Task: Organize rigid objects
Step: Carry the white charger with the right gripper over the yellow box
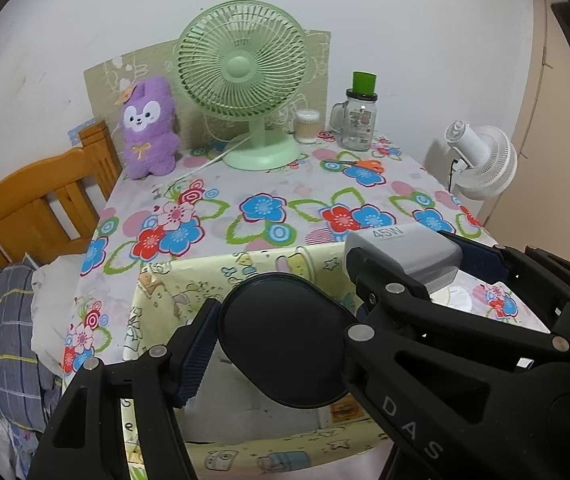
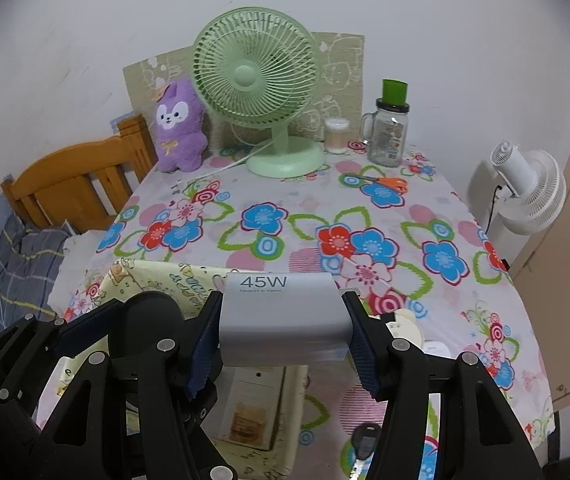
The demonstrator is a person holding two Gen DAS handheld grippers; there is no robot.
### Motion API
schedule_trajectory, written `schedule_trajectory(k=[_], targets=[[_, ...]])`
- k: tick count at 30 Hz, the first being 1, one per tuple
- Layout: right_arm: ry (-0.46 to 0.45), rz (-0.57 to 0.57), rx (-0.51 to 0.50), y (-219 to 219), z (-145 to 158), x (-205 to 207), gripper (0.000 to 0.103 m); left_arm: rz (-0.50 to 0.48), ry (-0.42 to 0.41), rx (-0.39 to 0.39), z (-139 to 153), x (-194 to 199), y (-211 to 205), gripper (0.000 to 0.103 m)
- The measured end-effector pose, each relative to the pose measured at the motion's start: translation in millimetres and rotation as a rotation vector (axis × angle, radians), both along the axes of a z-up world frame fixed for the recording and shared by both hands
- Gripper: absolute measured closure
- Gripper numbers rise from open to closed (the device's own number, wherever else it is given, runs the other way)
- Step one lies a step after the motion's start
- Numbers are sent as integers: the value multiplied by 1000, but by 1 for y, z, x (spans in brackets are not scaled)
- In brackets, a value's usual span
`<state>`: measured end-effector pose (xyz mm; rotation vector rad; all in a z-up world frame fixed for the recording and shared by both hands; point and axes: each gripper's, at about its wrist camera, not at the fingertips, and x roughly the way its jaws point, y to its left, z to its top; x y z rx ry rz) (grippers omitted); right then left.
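charger point(image 2: 285, 316) clamped between right gripper point(image 2: 283, 336) pads.

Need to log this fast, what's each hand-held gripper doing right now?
Left hand-held gripper: closed on the black oval case.
Right hand-held gripper: closed on the grey 45W charger.

Two fans point(image 2: 259, 80) point(image 2: 533, 196), one plush point(image 2: 179, 128), one jar point(image 2: 389, 132), one scissors point(image 2: 385, 182), one charger point(image 2: 281, 320).
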<state>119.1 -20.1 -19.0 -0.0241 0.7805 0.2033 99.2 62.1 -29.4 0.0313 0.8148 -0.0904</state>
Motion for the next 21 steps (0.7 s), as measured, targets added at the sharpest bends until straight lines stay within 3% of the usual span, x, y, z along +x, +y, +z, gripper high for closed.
schedule_trajectory(k=[21], targets=[[46,63,-1,41,-21,15,41,19,49,2,-21,11,38,32]])
